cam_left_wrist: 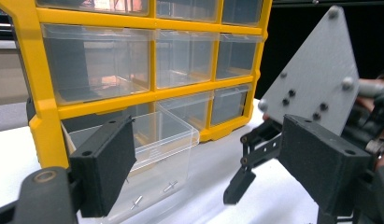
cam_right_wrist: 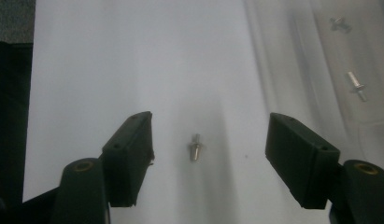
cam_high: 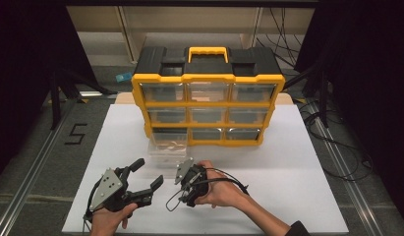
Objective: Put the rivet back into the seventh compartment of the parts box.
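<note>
Now, at the lower left of the high view the left gripper point(cam_high: 146, 173) rests with its jaws wide apart and empty, pointing toward the clear drawer point(cam_high: 166, 148) pulled out of the yellow organizer point(cam_high: 208, 96). Right of it, the right gripper point(cam_high: 186, 173) tips down at the white table point(cam_high: 288, 187). Its own view shows the rivet point(cam_right_wrist: 195, 148) lying low in the centre, between the spread jaws and untouched (long axis running up the frame, across the gap). Two more rivets point(cam_right_wrist: 356, 85) lie inside the drawer at the upper right, a detail too small to make out from above.
</note>
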`<state>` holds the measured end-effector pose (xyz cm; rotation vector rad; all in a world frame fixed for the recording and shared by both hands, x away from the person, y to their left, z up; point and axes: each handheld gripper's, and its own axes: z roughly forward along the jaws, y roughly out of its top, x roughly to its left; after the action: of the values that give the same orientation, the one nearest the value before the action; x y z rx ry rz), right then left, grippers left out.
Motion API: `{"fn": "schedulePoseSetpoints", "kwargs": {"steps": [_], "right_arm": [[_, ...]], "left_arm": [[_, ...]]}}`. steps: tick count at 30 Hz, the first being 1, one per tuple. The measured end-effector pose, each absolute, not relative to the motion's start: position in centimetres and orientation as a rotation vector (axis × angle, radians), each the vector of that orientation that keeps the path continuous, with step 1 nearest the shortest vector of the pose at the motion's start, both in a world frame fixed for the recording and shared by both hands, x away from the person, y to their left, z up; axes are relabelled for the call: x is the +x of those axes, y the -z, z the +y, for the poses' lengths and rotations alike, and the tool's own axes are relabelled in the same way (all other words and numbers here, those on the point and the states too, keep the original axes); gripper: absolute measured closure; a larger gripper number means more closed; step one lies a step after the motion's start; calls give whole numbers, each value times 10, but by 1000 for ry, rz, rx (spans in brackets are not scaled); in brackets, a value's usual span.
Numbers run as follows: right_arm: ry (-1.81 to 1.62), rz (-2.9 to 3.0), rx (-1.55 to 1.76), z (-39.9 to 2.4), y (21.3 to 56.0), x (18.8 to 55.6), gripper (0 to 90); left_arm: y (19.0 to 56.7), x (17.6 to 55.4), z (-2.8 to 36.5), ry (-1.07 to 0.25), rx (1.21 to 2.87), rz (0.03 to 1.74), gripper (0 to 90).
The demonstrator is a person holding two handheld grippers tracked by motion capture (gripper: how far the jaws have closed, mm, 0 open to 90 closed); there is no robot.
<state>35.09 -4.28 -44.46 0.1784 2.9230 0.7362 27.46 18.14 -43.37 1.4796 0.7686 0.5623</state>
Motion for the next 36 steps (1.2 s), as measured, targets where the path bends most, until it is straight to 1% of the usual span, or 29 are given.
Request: {"fn": "schedulePoseSetpoints", "kwargs": {"steps": [3, 4, 7, 15, 16, 17, 20, 21, 22, 23, 24, 25, 29, 30, 31, 32, 33, 36], "right_arm": [[-724, 2930, 177, -42, 449, 352, 360], [-710, 2939, 177, -40, 453, 353, 384], [-676, 2962, 201, -39, 459, 354, 414], [-667, 2992, 200, -34, 465, 358, 515], [-667, 2992, 200, -34, 465, 358, 515], [-659, 3006, 197, -33, 465, 359, 544], [-640, 3001, 227, -31, 467, 360, 566], [-626, 3011, 230, -31, 469, 362, 614], [-622, 3025, 254, -31, 469, 362, 621], [-613, 3033, 274, -31, 468, 362, 647], [-613, 3033, 274, -31, 468, 362, 647], [-639, 3031, 233, -31, 469, 364, 672], [-607, 3054, 264, -31, 468, 362, 748], [-607, 3054, 264, -31, 468, 362, 748], [-603, 3054, 247, -31, 468, 361, 791], [-603, 3054, 247, -31, 468, 361, 791], [-593, 3063, 197, -30, 467, 361, 814], [-584, 3061, 194, -30, 466, 360, 822]], "left_arm": [[434, 275, 181, -563, 1482, 767, 186], [434, 275, 181, -563, 1483, 767, 187], [434, 275, 181, -562, 1482, 768, 187], [434, 275, 181, -560, 1482, 769, 187], [434, 275, 181, -560, 1482, 769, 187], [434, 275, 181, -560, 1482, 769, 187], [434, 275, 181, -561, 1482, 769, 187], [434, 275, 181, -560, 1482, 769, 187], [434, 275, 181, -560, 1482, 769, 187], [434, 275, 181, -559, 1482, 769, 187], [434, 275, 181, -559, 1482, 769, 187], [434, 275, 181, -560, 1482, 769, 187], [434, 275, 181, -559, 1483, 769, 187], [434, 275, 181, -559, 1483, 769, 187], [434, 275, 181, -559, 1482, 770, 187], [434, 275, 181, -559, 1482, 770, 187], [434, 275, 181, -559, 1482, 770, 187], [434, 275, 181, -558, 1482, 769, 187]]}}
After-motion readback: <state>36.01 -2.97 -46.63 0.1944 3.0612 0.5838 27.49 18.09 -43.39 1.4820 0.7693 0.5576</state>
